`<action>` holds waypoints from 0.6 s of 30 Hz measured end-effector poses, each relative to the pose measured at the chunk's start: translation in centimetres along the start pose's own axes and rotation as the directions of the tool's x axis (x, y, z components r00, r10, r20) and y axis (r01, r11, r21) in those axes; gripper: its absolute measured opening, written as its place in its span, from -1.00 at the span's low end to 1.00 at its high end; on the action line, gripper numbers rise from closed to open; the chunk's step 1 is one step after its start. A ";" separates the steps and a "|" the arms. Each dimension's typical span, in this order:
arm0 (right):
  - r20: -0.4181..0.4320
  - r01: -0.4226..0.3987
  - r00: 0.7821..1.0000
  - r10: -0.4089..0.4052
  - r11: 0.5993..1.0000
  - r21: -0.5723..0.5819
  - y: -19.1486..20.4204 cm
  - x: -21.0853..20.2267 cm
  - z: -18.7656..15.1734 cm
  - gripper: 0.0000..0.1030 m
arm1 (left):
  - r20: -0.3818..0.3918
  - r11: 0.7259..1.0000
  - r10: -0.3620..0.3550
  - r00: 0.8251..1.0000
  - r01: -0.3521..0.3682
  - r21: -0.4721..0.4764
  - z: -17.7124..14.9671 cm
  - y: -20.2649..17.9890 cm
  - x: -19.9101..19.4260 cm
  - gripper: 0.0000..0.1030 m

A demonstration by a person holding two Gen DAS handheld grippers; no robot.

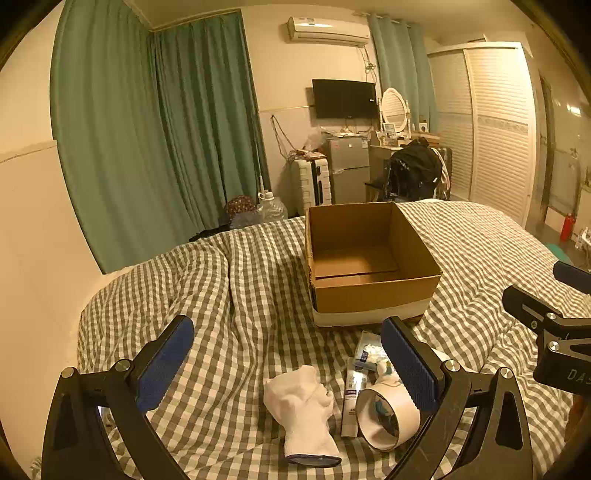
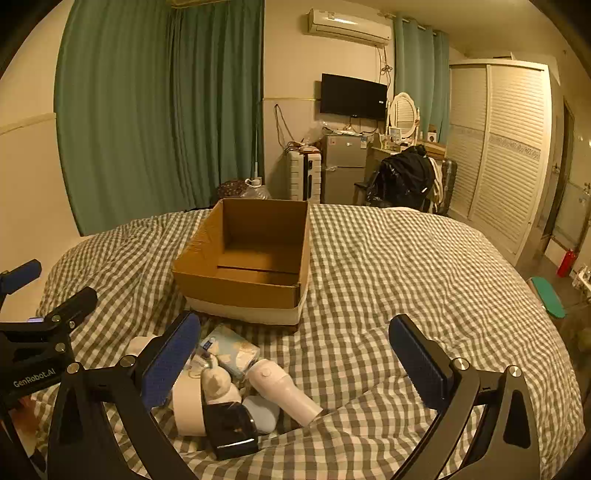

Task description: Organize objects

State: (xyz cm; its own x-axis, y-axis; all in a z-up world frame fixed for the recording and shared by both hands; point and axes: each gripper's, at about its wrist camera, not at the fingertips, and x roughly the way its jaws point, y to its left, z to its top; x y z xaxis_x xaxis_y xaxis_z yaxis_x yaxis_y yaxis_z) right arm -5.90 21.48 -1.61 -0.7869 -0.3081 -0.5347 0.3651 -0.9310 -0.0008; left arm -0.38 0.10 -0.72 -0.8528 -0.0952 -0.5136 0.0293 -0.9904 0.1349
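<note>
Green-and-white checked bedding [image 1: 240, 295] covers a bed in a warmly lit bedroom with teal curtains [image 1: 155, 129], a wall-mounted air conditioner [image 1: 327, 31], a black television [image 1: 345, 99] and a white louvred wardrobe [image 1: 495, 125] at the back.

Ahead of both grippers an open brown cardboard box with a white lower band [image 1: 369, 266] sits on the bedding, its inside showing only its bottom flaps.

The left gripper [image 1: 288, 362] hovers over the bedding with its 2 blue-padded fingers wide apart, clamped on nothing. Between them, closer to the camera, lies a white fabric glove [image 1: 303, 410]. Just beside the glove, toward the right finger, lies a white tube with blue print [image 1: 352, 395], and a roll of white tape [image 1: 388, 413] stands on edge against the inner side of that finger. A pale printed packet [image 1: 369, 349] lies beyond the tube, just short of the box.

The right gripper [image 2: 295, 358] is likewise spread open and holds nothing. Near its left finger lie a white cylindrical bottle on its side [image 2: 284, 391], a small black case [image 2: 231, 430], a pale blue pouch [image 2: 262, 413] and the printed packet [image 2: 232, 349]; the bedding before its right finger is bare fabric. Each gripper appears at the edge of the other's view.
</note>
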 end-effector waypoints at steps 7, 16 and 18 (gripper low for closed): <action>-0.002 0.013 1.000 -0.013 1.000 0.002 0.1 0.3 -0.1 0.99 | -0.003 1.000 -0.005 1.000 0.005 -0.009 0.0 -0.1 0.2 1.00; -0.001 0.023 1.000 -0.023 1.000 -0.006 0.0 0.3 -0.3 0.99 | -0.007 1.000 -0.002 1.000 0.002 -0.021 -0.2 0.1 0.0 1.00; -0.001 0.026 1.000 -0.026 1.000 -0.007 0.0 0.3 -0.3 0.99 | -0.011 1.000 -0.003 1.000 0.002 -0.024 -0.2 0.2 0.1 1.00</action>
State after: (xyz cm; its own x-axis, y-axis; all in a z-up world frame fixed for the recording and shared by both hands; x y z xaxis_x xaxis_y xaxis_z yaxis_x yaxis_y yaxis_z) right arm -5.99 21.40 -2.08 -0.7955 -0.2832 -0.5357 0.3477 -0.9374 -0.0208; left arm -0.38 -0.13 -0.89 -0.8468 -0.0938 -0.5235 0.0399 -0.9928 0.1133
